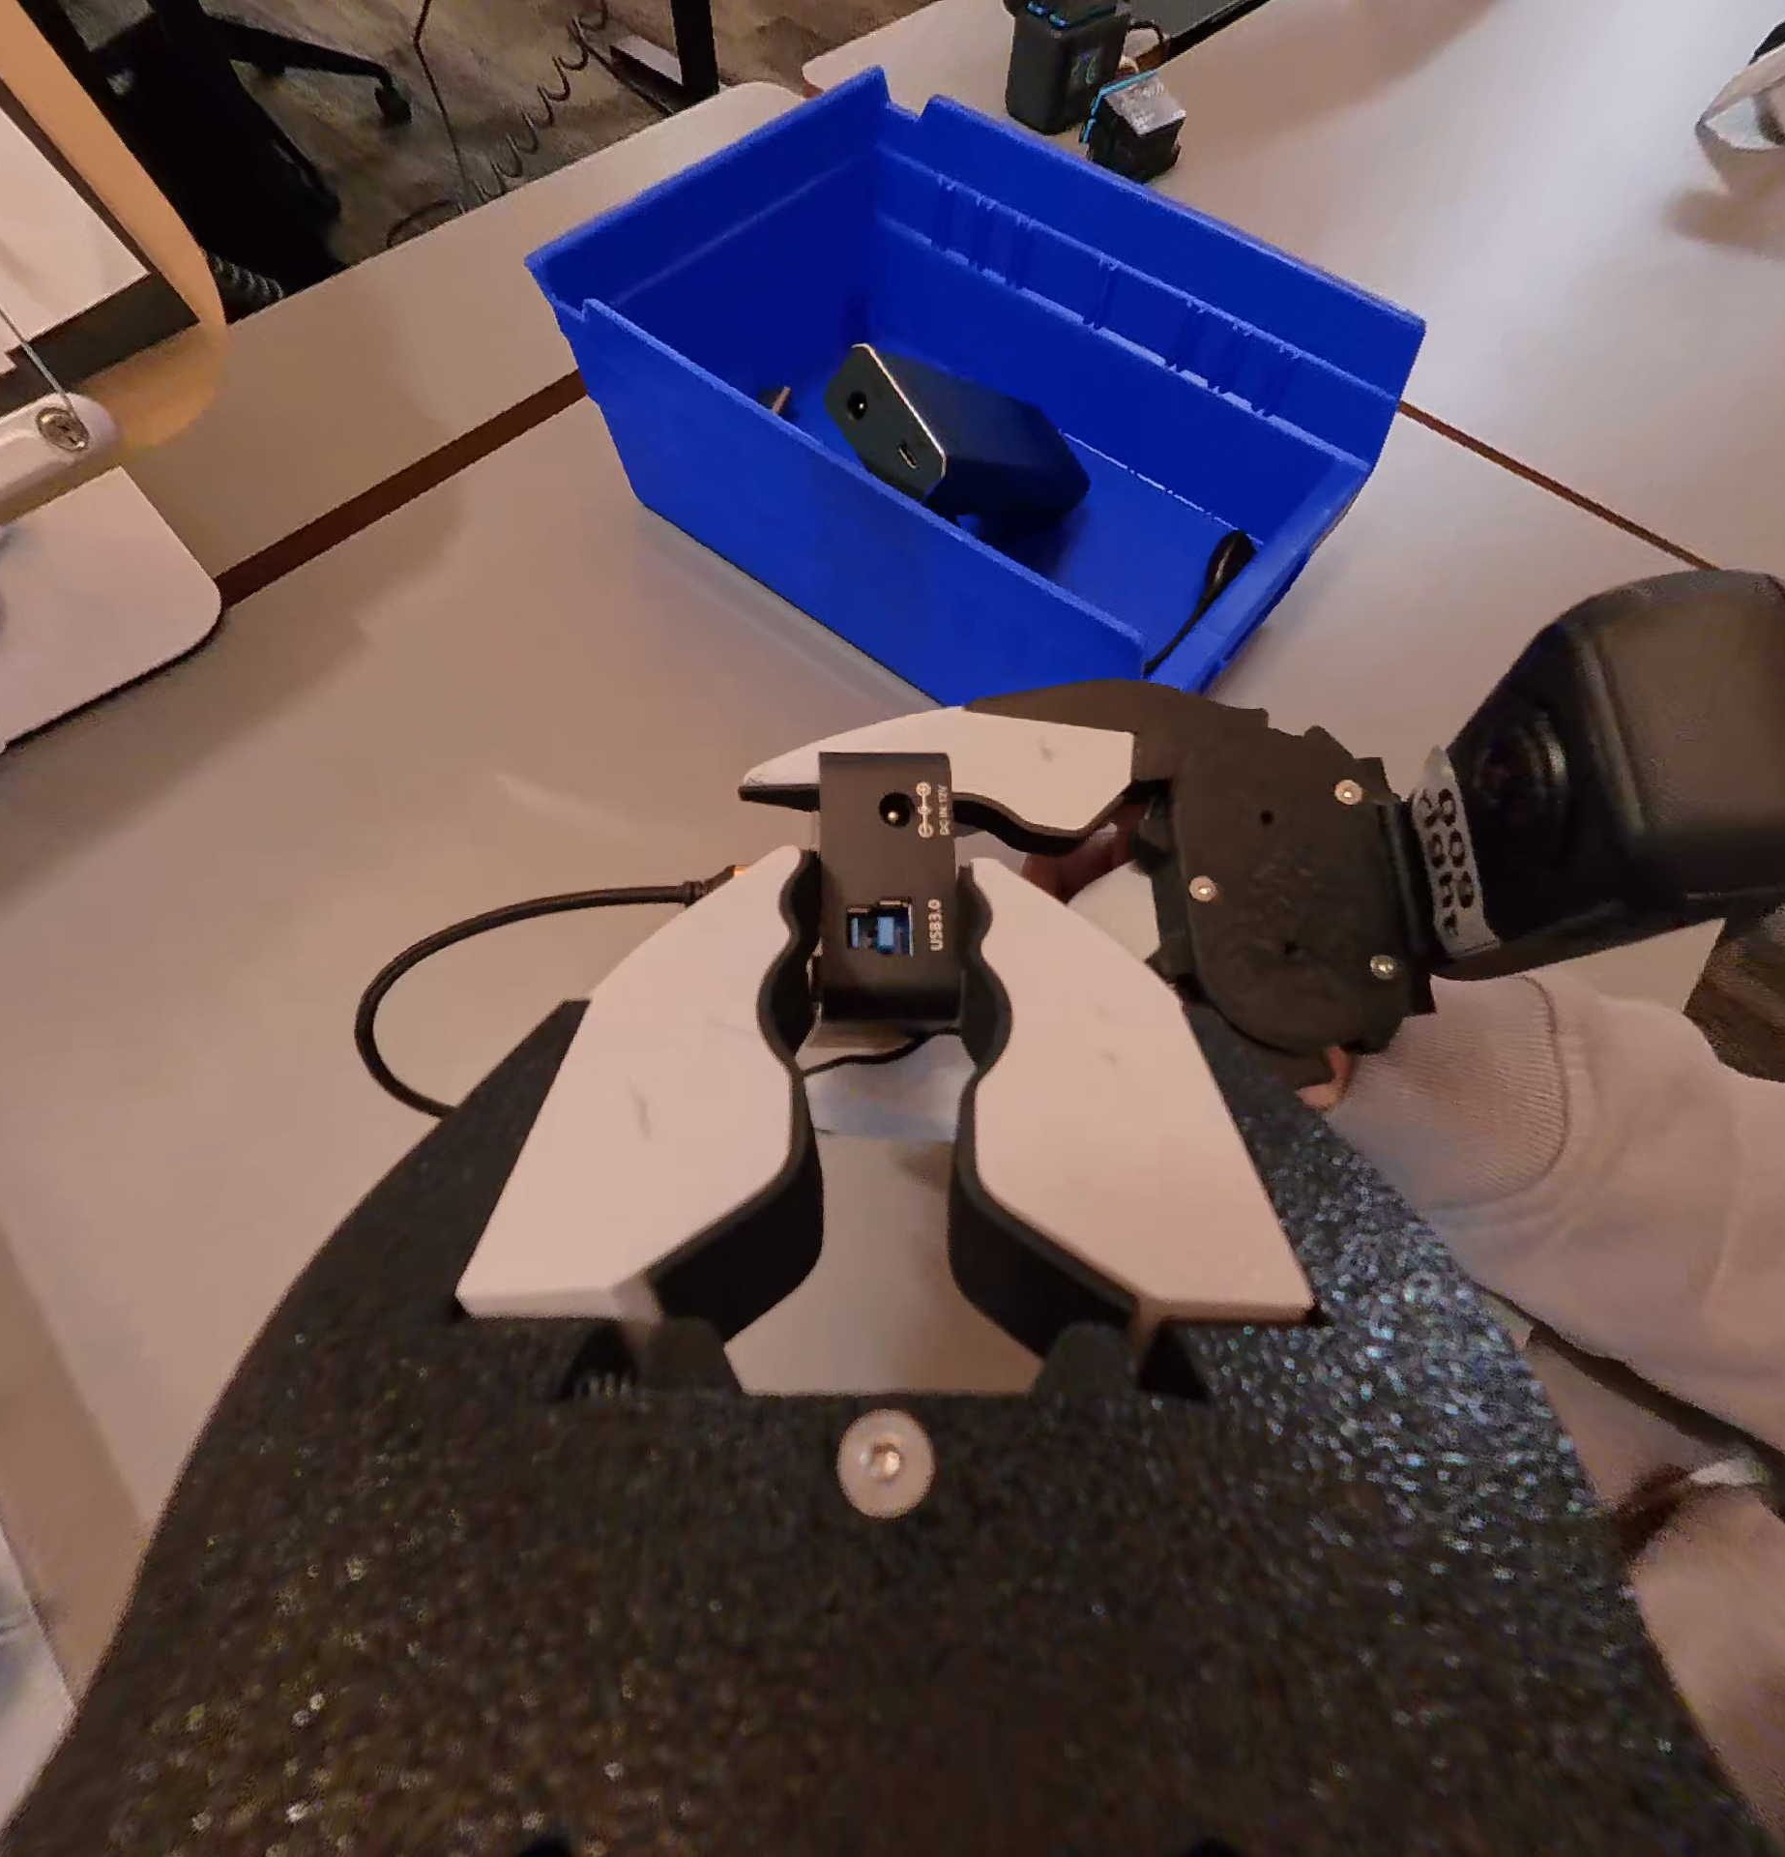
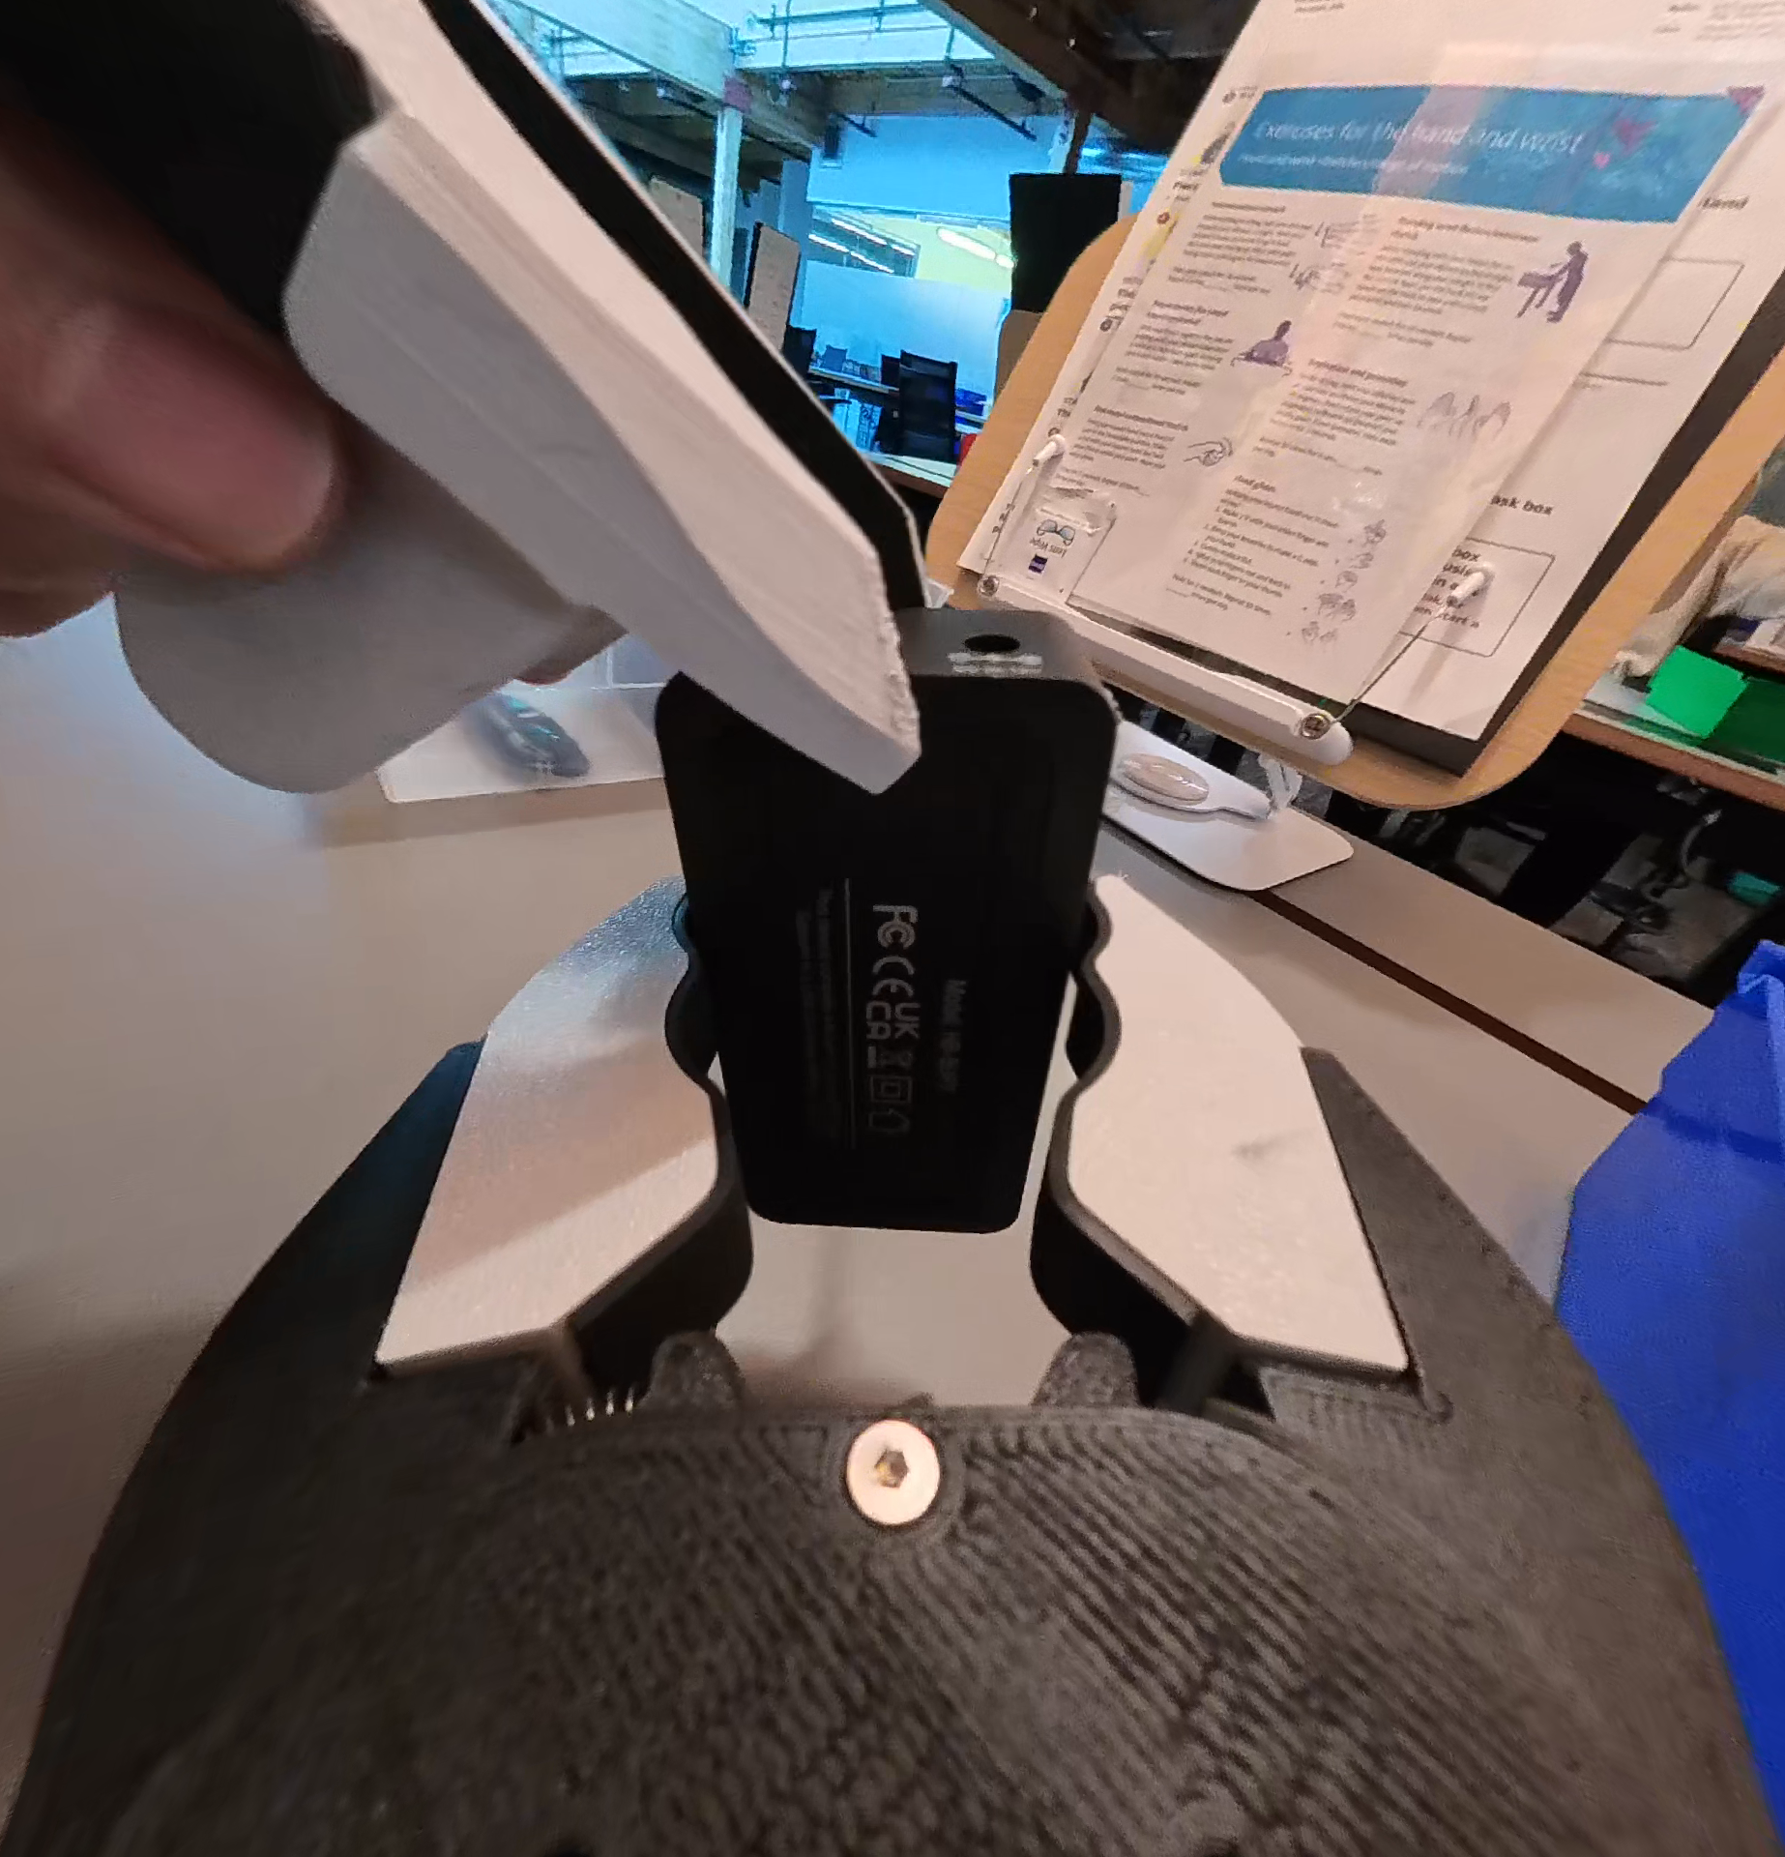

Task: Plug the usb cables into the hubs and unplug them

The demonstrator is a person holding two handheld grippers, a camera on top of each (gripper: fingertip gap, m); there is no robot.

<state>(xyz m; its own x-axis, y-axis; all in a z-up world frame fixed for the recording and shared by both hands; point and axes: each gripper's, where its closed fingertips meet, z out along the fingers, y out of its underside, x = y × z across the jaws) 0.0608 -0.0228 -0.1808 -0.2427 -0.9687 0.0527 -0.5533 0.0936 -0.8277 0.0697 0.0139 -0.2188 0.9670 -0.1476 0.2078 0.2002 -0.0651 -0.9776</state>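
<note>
The black hub (image 1: 888,990) is a small flat box with rounded corners, held up off the surface (image 1: 366,703) by both grippers at once. The left gripper (image 1: 883,884) has its fingers closed on the hub's two long edges. The narrow side turned toward that camera carries a blue socket and, above it, a round power socket, each with small white lettering beside it. The right gripper (image 1: 868,789) reaches in from the right and closes its fingers on the hub's upper end.

From the right wrist view, the right gripper (image 2: 888,904) clamps the hub (image 2: 868,1105) by its sides. The broad face showing there bears a block of white approval marks and fine print. One white finger of the left gripper (image 2: 617,502) slants across the hub's top corner.

A black cable (image 1: 446,935) loops on the surface outside the left finger, its plug end close to that fingertip. Whether it is seated in the hub cannot be told.

Beyond the fingertips stands a blue bin (image 1: 768,482) with a second hub (image 1: 969,452) leaning inside it. Bare surface lies left of the fingers. A paper stand (image 2: 1371,402) rises beyond the hub in the right wrist view.
</note>
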